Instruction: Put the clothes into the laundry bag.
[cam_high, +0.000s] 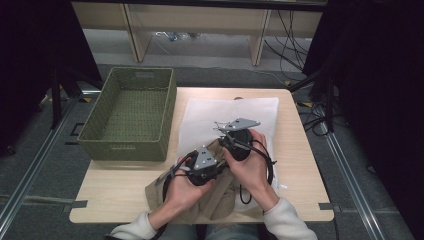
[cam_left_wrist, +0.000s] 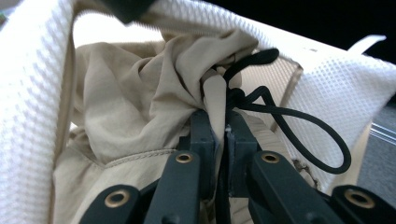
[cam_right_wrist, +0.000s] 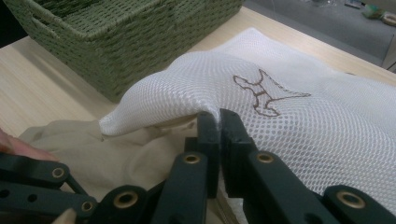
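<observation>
1. Table (cam_high: 115, 190): we are working at a pale wooden top, and everything below is resting on it or held over it.
2. Basket (cam_high: 131, 145): a green woven one is sitting at the table's left part, just beside the bag; in the right gripper view its wall (cam_right_wrist: 140, 51) is rising behind the bag's lifted edge.
3. Bag (cam_high: 200, 117): a white mesh one is lying right of the basket, reaching from the table's middle toward its far edge; a brown dog outline (cam_right_wrist: 261, 93) is showing on its top face. Its near edge is lifted, and in the left gripper view its mesh (cam_left_wrist: 32, 93) is arching around the garment.
4. Garment (cam_high: 160, 192): a beige one is lying at the near edge under our hands, one bunched part (cam_left_wrist: 140, 93) sitting inside the bag's mouth; a black cord (cam_left_wrist: 299, 126) is looping off it.
5. Right gripper (cam_right_wrist: 219, 116): we are holding it over the bag's near edge, jaws closed, pinching the mesh rim and keeping it raised.
6. Left gripper (cam_left_wrist: 219, 121): we are holding it at the bag's mouth, jaws closed on a fold of the garment beside the cord's knot.
</observation>
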